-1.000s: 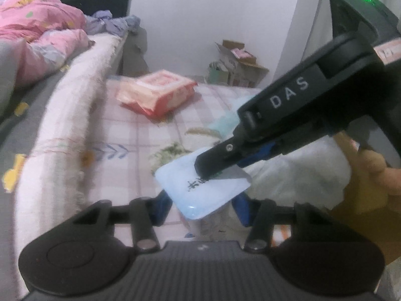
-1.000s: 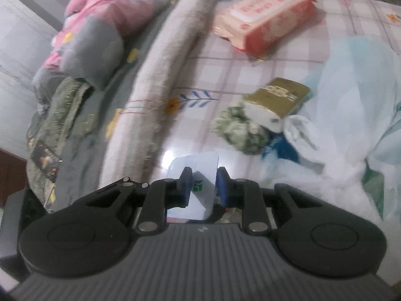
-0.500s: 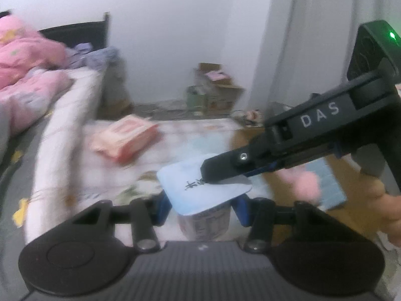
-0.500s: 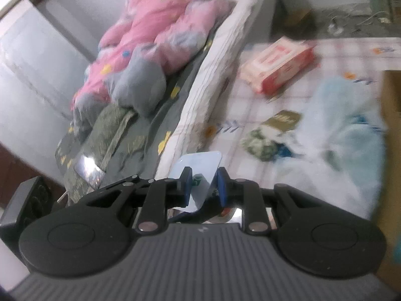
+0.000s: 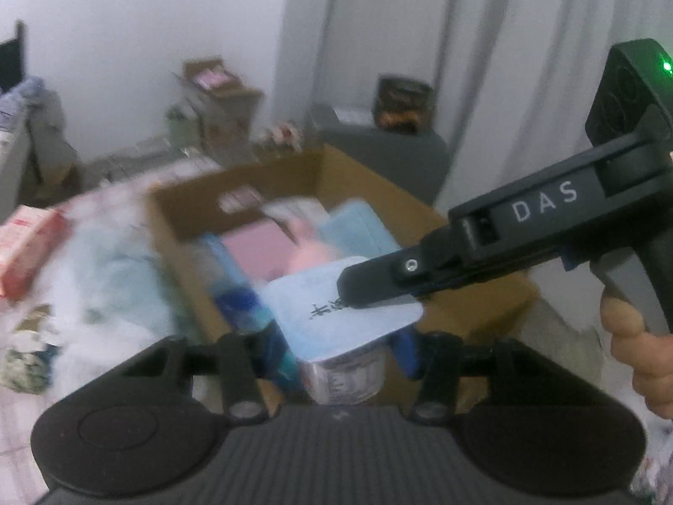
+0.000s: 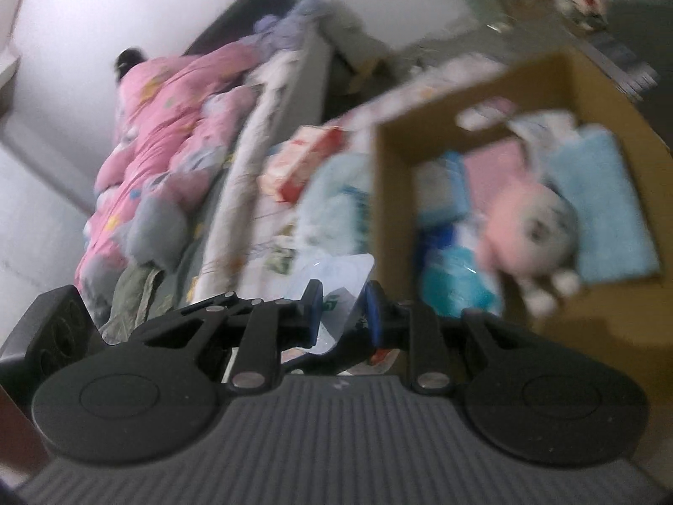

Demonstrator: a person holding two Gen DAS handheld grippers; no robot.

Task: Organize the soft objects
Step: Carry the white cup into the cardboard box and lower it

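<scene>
A pale blue pack (image 5: 336,315) with black characters on its top hangs over the near side of an open cardboard box (image 5: 370,176). My left gripper (image 5: 340,349) is shut on the pack's body, blue pads on either side. My right gripper (image 5: 353,290) reaches in from the right and pinches the pack's top edge. In the right wrist view the pack (image 6: 336,277) sits between the pads of the right gripper (image 6: 340,311). The box (image 6: 391,193) holds a pink plush toy (image 6: 525,219), a light blue towel (image 6: 601,193) and several soft packs.
A red-and-white tissue pack (image 5: 29,248) and a pale blue bag (image 5: 113,277) lie on the checked sheet left of the box. A pink quilt (image 6: 168,126) covers the bed beyond. A hand (image 5: 639,336) grips the right gripper's handle. A grey seat (image 5: 378,143) stands behind the box.
Both grippers have carried the pack up and to the right, from over the checked sheet to the near side of the cardboard box. The grip on the pack looks the same.
</scene>
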